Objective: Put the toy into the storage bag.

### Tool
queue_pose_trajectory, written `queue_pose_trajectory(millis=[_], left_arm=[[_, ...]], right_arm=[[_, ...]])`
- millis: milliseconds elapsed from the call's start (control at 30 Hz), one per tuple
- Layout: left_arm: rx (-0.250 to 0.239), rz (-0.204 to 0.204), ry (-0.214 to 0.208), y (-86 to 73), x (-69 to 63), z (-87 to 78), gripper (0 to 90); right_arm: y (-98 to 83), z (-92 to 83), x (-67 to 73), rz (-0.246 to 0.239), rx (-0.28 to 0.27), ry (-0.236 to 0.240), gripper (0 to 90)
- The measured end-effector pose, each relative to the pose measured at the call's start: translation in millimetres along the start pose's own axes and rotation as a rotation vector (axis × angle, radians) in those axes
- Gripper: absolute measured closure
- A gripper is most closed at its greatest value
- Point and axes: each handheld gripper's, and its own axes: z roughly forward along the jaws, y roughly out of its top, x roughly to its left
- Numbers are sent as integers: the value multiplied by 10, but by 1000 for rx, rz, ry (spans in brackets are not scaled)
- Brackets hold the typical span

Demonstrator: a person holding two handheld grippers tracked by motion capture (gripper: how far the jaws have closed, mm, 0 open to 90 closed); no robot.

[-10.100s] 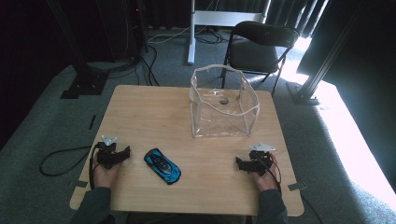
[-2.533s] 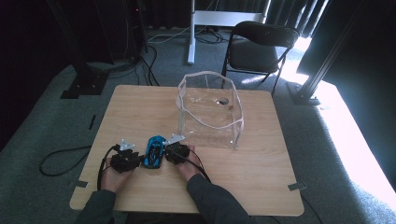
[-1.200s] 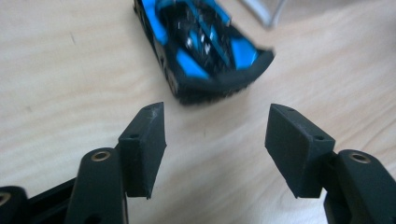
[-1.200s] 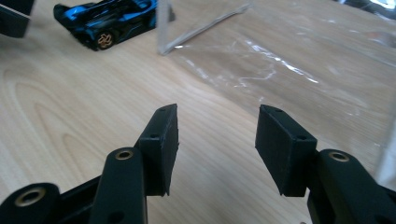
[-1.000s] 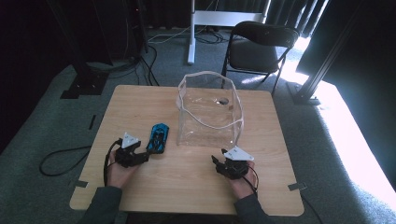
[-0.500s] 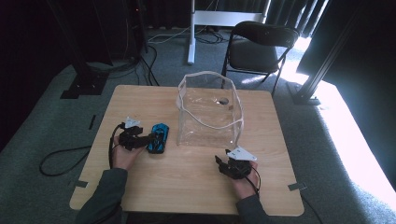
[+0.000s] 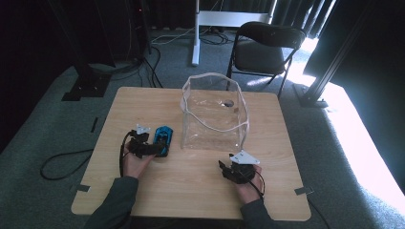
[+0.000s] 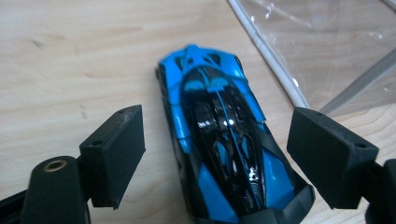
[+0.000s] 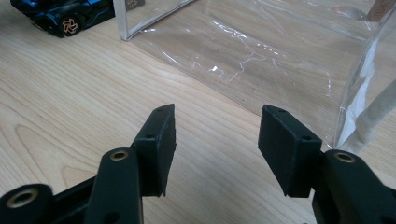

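Note:
A blue and black toy car lies on the wooden table, just left of an upright clear plastic bag. My left gripper reaches in from the car's left. Its jaws have just been opening and now stand open around the car, with a gap on each side, so the pads do not press on it. At the front right of the table, my right gripper is open over bare wood, facing the bag. The car shows beyond it.
A small dark item is seen through the bag's wall. Behind the table stand a black folding chair and a white stand. A black cable loops on the carpet at left. Tape marks sit near the table's front corners.
My left hand has moved right and up to the toy car, and its jaws now straddle it. The car, the bag and my right hand stay where they were.

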Motion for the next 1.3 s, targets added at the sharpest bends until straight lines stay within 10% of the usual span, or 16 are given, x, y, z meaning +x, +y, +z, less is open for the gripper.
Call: queue_pose_trajectory(millis=[600, 900, 1300], left_arm=[[118, -87, 45, 51, -140, 448, 156], [121, -18, 172, 51, -264, 532, 166], [128, -25, 182, 69, -265, 511, 243]], right_arm=[[-27, 20, 11, -14, 16, -4, 456], [-38, 23, 20, -20, 18, -9, 450], [-49, 3, -10, -7, 17, -18, 450]])
